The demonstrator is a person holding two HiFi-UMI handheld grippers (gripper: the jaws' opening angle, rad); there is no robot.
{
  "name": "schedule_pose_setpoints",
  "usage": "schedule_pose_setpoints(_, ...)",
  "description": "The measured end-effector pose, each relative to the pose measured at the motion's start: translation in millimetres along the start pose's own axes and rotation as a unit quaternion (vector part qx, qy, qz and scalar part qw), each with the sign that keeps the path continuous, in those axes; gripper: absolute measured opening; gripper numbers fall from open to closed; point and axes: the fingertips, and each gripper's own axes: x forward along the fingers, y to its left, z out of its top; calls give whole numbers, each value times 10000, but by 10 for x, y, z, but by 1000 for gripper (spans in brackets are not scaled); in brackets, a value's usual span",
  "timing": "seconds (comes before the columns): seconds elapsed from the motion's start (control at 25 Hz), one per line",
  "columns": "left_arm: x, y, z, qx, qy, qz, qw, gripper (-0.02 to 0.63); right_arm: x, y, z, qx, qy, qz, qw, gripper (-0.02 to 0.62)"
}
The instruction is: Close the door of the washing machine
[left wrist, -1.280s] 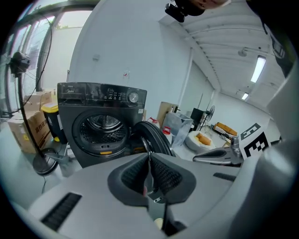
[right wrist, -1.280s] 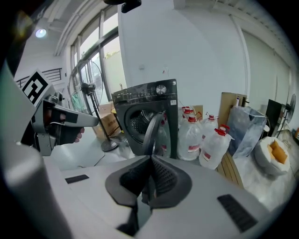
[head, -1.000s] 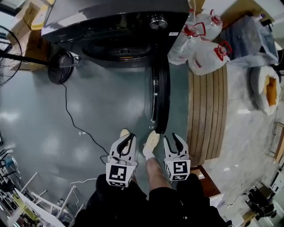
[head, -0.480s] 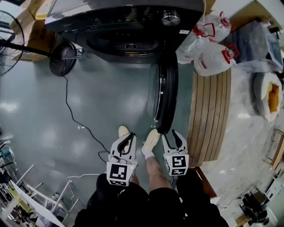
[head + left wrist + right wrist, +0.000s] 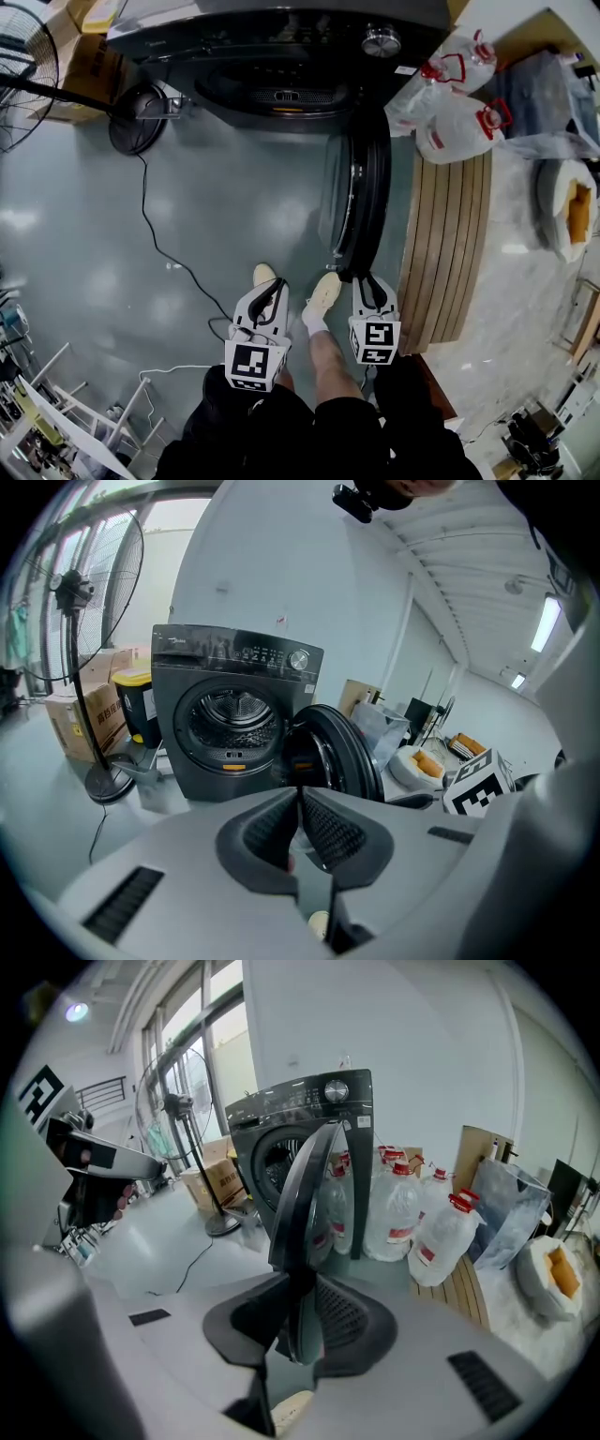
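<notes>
The dark washing machine (image 5: 281, 37) stands at the top of the head view with its drum open. Its round door (image 5: 361, 202) is swung out toward me, edge on. My right gripper (image 5: 372, 286) is at the door's near edge. In the right gripper view the door (image 5: 305, 1194) rim runs between the pads of the right gripper (image 5: 302, 1307); the jaws have just been closing and now press on it. My left gripper (image 5: 265, 298) hangs left of the door, above the floor, shut and holding nothing. The left gripper view shows the machine (image 5: 230, 724) and door (image 5: 333, 752) ahead.
Large water jugs (image 5: 459, 122) and a slatted wooden bench (image 5: 445, 244) stand right of the door. A fan base (image 5: 141, 117) with a cable (image 5: 159, 244) trailing over the floor lies left of the machine, beside cardboard boxes (image 5: 89, 66). The person's shoe (image 5: 323, 295) is between the grippers.
The right gripper has sunk onto the door's near edge and its jaws have narrowed around the rim. The left gripper has shifted only slightly.
</notes>
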Motion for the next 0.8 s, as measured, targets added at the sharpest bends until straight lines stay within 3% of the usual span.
schedule_pose_setpoints(0.8,-384,677,-75,-89,-186,226,9995,34,216,626,132,200,-19,-102,9997,106)
